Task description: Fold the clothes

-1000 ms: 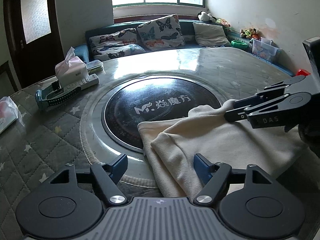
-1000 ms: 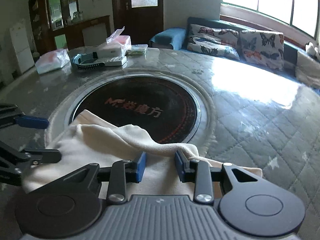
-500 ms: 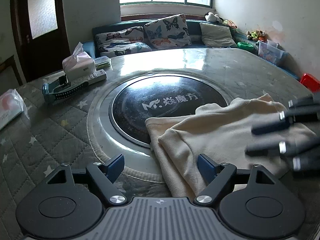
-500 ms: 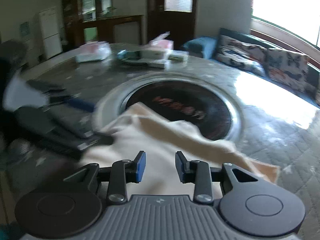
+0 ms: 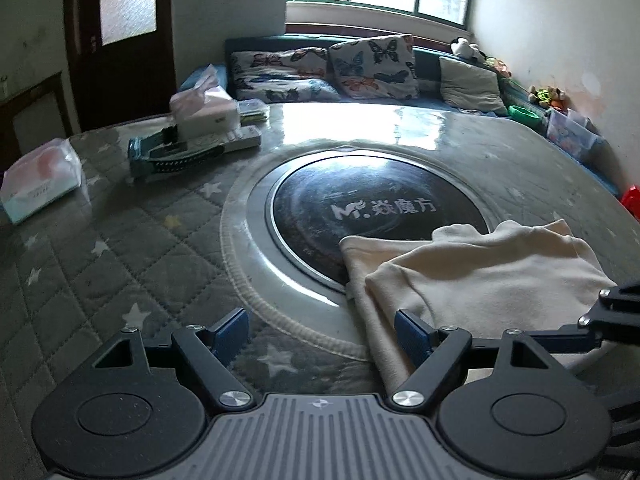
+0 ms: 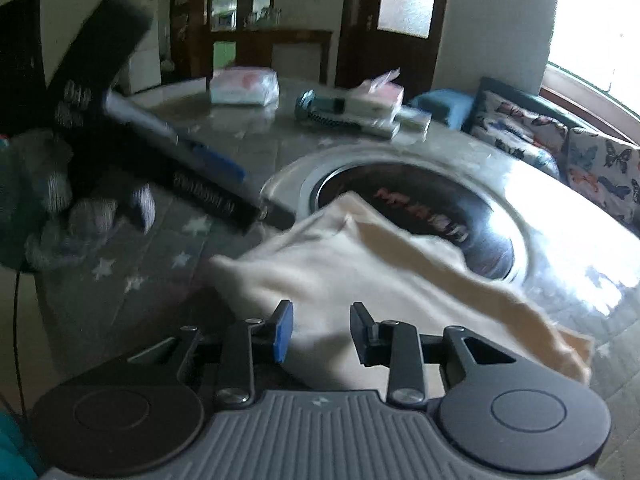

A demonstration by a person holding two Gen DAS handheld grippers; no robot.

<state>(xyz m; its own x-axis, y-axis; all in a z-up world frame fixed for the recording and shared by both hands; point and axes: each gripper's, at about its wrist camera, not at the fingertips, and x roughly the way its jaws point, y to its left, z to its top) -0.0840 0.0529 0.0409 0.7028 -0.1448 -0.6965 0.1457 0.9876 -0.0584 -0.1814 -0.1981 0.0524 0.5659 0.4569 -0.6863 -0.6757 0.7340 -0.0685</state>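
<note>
Cream garment (image 5: pixel 476 276) lies partly folded on round worktop (image 5: pixel 120 248), overlapping black centre disc (image 5: pixel 376 208). 2 layers stacked, edges uneven; further fold and squaring judged left. Left claw (image 5: pixel 322 330) spread wide, empty, at garment's near edge. Right claw (image 6: pixel 322 332) parted, empty, above cloth. Open room left of garment; tissue box (image 5: pixel 204 110) well apart.

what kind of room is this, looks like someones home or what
Most likely a lived-in home, a combined living and dining room. A cushioned bench with butterfly-print pillows runs under the window, a big round table with a dark inset centre plate carries a tissue box, and the cream garment lies on it.
</note>
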